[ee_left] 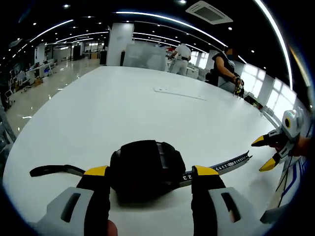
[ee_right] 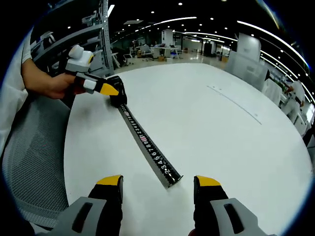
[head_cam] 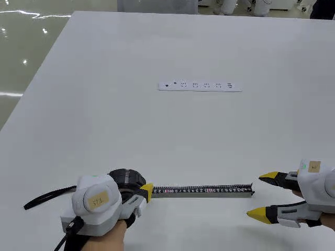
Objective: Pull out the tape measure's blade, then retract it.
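Scene: we stand at a wide white table (head_cam: pixel 157 130), a gripper in each hand.
Tape measure: the round black plastic tape measure case (head_cam: pixel 127 181) sits at 7 o'clock in the head view, with a black wrist strap (head_cam: pixel 44 198) trailing towards 9 o'clock.
Left gripper: our yellow-tipped left gripper (ee_left: pixel 150 172) is clamped on the case, one jaw on either side.
Blade: the narrow numbered metal blade (head_cam: pixel 203 190) lies flat on the table, drawn out from the case towards 3 o'clock.
Right gripper: our yellow-tipped right gripper (head_cam: pixel 261 194), at 4 o'clock, has its jaws spread and grips nothing. The blade's end sits just beside its tips, apart from them.
Background: a flat white power strip (head_cam: pixel 199 86) lies well apart, towards 12 o'clock.
Progress: we judge the pull-out done, at least in part. The retraction is left to do.
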